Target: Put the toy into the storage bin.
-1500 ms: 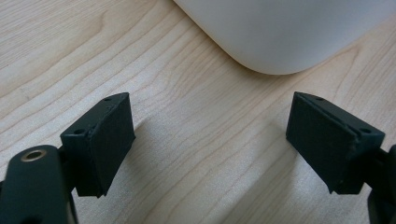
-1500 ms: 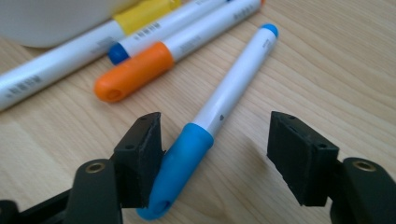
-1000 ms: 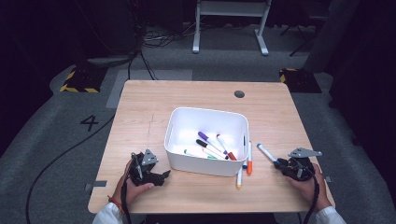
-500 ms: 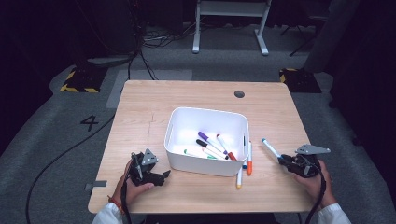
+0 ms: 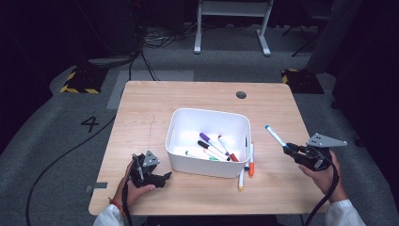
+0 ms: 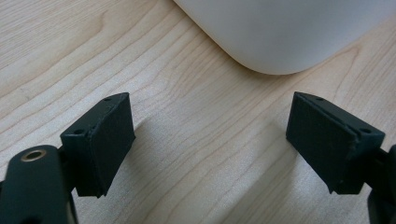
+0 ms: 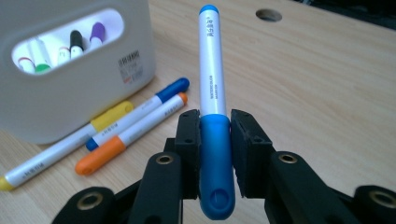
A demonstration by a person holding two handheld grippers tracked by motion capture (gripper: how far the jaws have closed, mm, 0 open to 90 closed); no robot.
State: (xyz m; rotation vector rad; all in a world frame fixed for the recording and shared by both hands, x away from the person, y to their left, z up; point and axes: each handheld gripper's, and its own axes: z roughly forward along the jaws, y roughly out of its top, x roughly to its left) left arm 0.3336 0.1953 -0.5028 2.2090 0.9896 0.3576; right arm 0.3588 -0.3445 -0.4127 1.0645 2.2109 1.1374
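Note:
My right gripper (image 5: 292,148) (image 7: 215,133) is shut on the blue cap of a white marker (image 5: 275,137) (image 7: 212,84), held above the table to the right of the white bin (image 5: 207,162). The marker's tip points up and away. Several markers (image 5: 214,147) lie inside the bin. Three more markers (image 5: 248,162) (image 7: 126,126), with yellow, blue and orange caps, lie on the table against the bin's right side. My left gripper (image 5: 162,178) (image 6: 210,140) rests low on the table left of the bin, open, with bare wood between its jaws.
The wooden table (image 5: 155,108) has a round cable hole (image 5: 241,95) at the back right. A white bin corner (image 6: 280,32) sits just ahead of the left gripper. Cables and a white stand (image 5: 230,19) lie on the floor beyond the table.
My right gripper has lifted the blue-capped marker off the table, and it now sits higher and tilted up. The left gripper has stayed put.

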